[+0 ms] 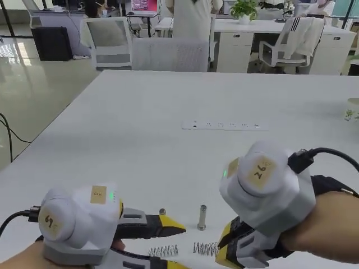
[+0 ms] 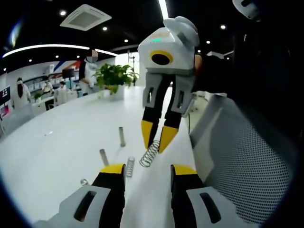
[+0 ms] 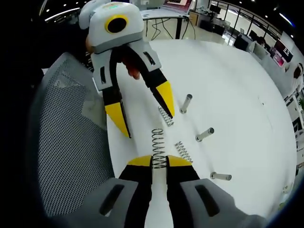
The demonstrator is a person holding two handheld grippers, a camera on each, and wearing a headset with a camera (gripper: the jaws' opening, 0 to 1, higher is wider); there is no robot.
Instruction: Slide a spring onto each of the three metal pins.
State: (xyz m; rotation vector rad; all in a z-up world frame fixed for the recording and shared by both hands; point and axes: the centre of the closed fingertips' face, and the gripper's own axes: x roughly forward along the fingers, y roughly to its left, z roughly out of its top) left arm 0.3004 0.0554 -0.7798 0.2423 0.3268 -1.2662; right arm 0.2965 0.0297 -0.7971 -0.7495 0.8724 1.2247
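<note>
On the white table near its front edge, my right gripper is shut on a spring that sticks out ahead of its jaws. In the head view that spring lies level at the right gripper. My left gripper faces it, open, with a second spring lying between its tips. A third spring lies beside the three upright metal pins. From the left gripper, the right gripper holds its spring close ahead.
A white power strip lies mid-table. A cup stands at the right edge. A mesh chair sits just off the table's front edge. Office chairs and desks stand beyond the far edge.
</note>
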